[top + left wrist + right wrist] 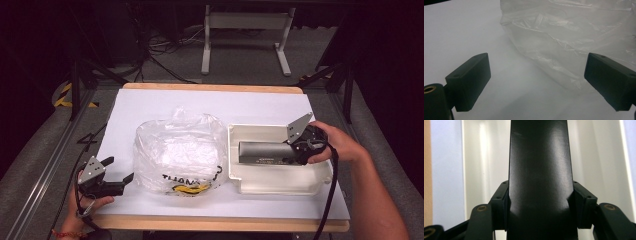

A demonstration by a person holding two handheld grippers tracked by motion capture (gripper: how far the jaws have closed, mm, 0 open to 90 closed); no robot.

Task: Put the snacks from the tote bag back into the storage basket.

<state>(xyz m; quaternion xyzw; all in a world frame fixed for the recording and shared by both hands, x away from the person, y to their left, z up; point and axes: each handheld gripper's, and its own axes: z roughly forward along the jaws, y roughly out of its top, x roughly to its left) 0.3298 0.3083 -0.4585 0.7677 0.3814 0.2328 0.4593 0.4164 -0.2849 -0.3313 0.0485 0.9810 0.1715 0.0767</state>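
A dark grey cylinder [263, 152] lies lengthwise in a white foam tray [280, 184] at the table's right. My right gripper [298, 151] is shut on the cylinder's right end; in the right gripper view the cylinder [540, 177] runs up between the two pads [504, 205]. A crumpled clear plastic bag [177, 152] with black print and something yellow inside sits mid-table. My left gripper [120, 172] rests open at the bag's lower left, jaws wide apart, nothing between them. In the left gripper view the bag [574, 37] lies just ahead of the gripper [536, 82].
White paper [150, 105] covers a wooden tabletop [220, 224]. Beyond the table are a dark floor, cables and a white table frame [245, 40]. Bare paper lies behind the bag and tray.
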